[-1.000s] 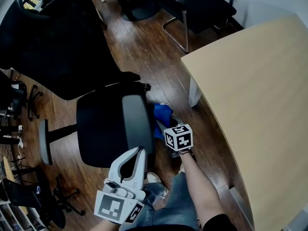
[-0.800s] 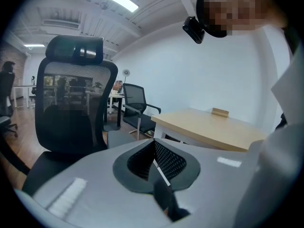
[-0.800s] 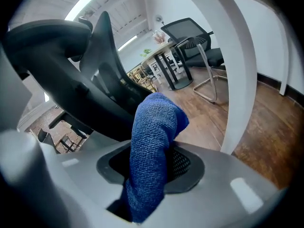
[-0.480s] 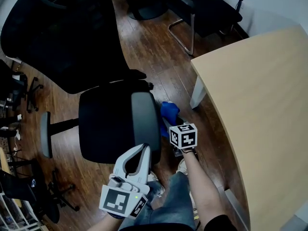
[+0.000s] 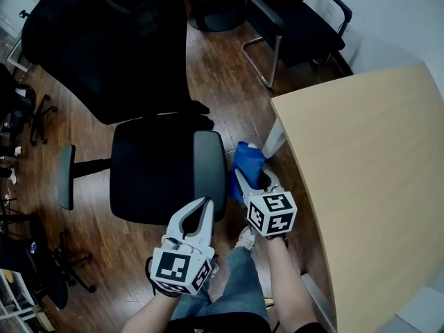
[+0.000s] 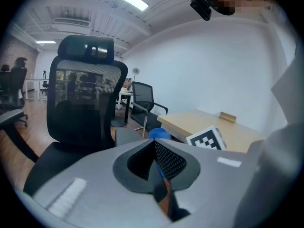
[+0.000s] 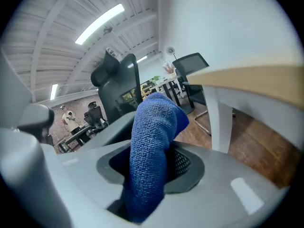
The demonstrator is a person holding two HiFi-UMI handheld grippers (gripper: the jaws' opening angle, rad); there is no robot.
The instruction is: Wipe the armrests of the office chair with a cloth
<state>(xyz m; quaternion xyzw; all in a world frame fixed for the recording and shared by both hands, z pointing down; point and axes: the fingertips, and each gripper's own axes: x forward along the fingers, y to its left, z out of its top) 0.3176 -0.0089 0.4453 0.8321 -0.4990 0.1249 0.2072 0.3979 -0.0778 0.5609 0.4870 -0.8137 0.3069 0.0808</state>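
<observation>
Head view, nearest first. The person's jeans-clad legs (image 5: 236, 283) and forearms enter at the bottom edge. The left gripper (image 5: 205, 205) has its jaws pressed tip to tip with nothing between them, as the left gripper view confirms (image 6: 154, 148); its tips lie over the near end of a grey armrest pad (image 5: 209, 165), contact not determinable. The right gripper (image 5: 253, 180), carrying its marker cube (image 5: 272, 214), has its jaws clamped on a blue cloth (image 5: 248, 159); in the right gripper view the cloth (image 7: 154, 122) stands up from between the closed jaws (image 7: 152, 151) as a folded wad. The cloth hangs just beside the outer edge of that armrest pad, between it and the white leg (image 5: 272, 139) of the tabletop (image 5: 361, 165). Beyond: the office chair's black seat (image 5: 149, 172), its second armrest (image 5: 66, 175) on the opposite side, and its mesh backrest (image 5: 104, 40). Farthest: dark wooden floor (image 5: 222, 82) and a black visitor chair (image 5: 298, 12).
</observation>
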